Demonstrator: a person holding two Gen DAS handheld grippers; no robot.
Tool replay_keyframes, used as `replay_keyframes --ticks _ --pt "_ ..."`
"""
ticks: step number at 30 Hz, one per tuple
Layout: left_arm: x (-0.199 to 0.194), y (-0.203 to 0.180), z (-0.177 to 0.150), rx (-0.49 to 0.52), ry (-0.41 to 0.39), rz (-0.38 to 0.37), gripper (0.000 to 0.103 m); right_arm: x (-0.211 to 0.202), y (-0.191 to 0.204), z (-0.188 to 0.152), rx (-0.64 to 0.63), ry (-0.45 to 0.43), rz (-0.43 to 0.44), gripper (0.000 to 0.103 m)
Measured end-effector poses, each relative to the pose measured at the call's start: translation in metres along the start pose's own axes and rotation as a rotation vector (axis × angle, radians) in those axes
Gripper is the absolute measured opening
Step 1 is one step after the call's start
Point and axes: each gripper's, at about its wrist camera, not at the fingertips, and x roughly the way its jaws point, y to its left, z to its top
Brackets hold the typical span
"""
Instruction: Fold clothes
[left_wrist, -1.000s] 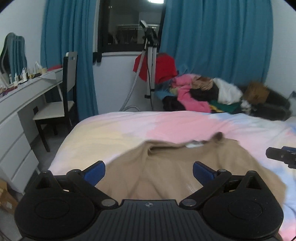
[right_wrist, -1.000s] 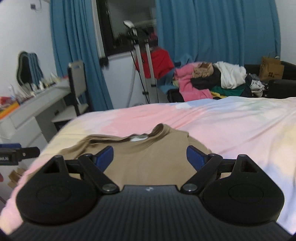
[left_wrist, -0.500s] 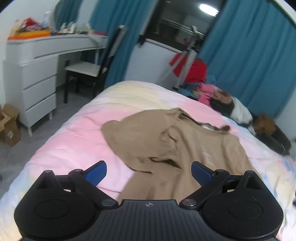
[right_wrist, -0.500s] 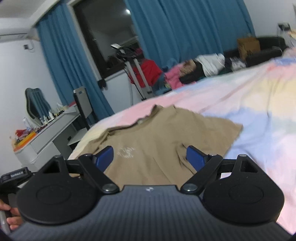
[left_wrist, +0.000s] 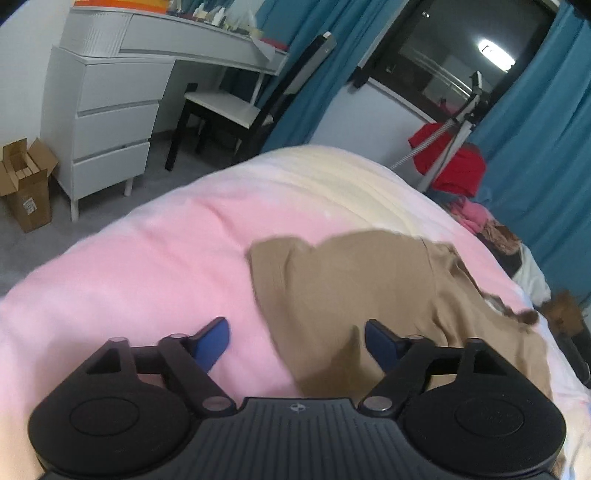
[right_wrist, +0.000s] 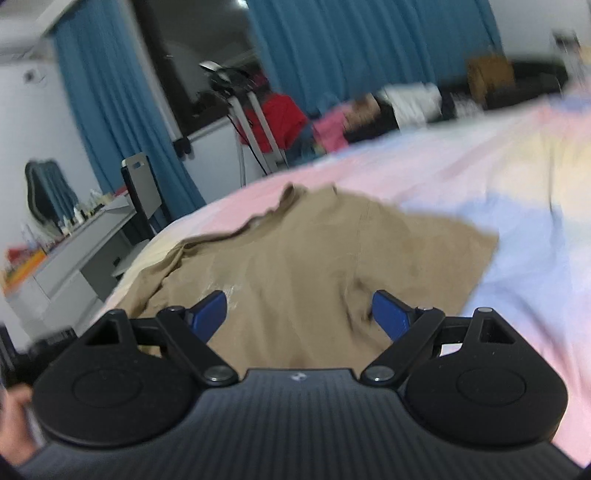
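Below, tan shirt (left_wrist: 354, 280) edge between closing left fingers (left_wrist: 212, 343) — untouched.

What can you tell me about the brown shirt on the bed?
The brown shirt is a plain tan T-shirt of soft cloth, lying spread but rumpled on the pastel bedspread. It has short sleeves, a round neckline with a pale label inside, and a faint whitish print on the front. One sleeve lies flat to the side; folds bunch near the other shoulder. Both grippers hover over its near part, pads not pressing it; the left gripper is closing around its edge.
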Motion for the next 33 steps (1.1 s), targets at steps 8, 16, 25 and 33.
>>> replay_keyframes --ticks 8,16,25,33 --pt "0.03 -0.033 0.054 0.135 -0.013 0.074 0.002 0.028 0.015 -0.001 -0.111 -0.016 -0.019 0.087" --pt "0.056 -0.087 0.154 0.354 -0.132 0.281 0.002 0.032 0.001 0.006 -0.065 -0.025 -0.062 0.087" --pt "0.115 -0.109 0.124 0.497 -0.117 0.362 0.021 0.046 -0.005 0.004 -0.092 -0.034 -0.095 0.087" --pt "0.032 -0.115 0.085 0.441 -0.133 0.224 0.075 0.04 0.001 0.003 -0.114 -0.063 -0.07 0.087"
